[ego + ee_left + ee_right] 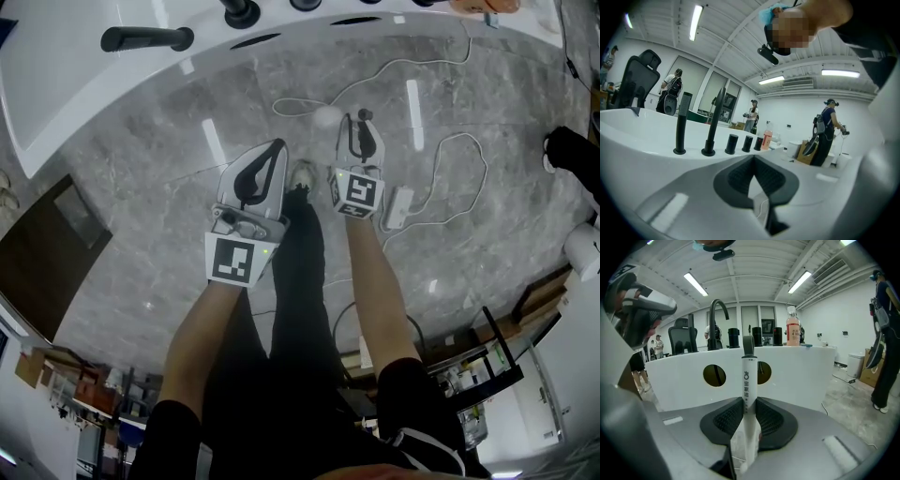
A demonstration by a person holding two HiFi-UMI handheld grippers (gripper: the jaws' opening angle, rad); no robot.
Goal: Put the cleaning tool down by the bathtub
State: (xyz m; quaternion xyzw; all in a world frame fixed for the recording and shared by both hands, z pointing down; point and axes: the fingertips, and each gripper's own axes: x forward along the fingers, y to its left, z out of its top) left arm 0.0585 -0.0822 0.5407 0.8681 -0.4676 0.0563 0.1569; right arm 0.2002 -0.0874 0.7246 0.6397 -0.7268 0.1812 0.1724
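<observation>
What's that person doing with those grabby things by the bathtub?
A person stands on the grey floor beside a white bathtub, holding a tool in each hand. The right tool is squeezed on a white cleaning handle, which points toward the tub wall. The left tool is closed with nothing in it. The handle has not been put down yet.

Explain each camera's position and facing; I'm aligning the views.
Head view: head-mounted, looking down at grey marble floor; forearms, legs, left gripper, right gripper.
Left gripper view: on that gripper, toward black taps on white bathtub; shut empty jaws.
Right gripper view: on that gripper, toward the bathtub's side; jaws clamp the white-handled cleaning tool.
Shared: the bathtub.
</observation>
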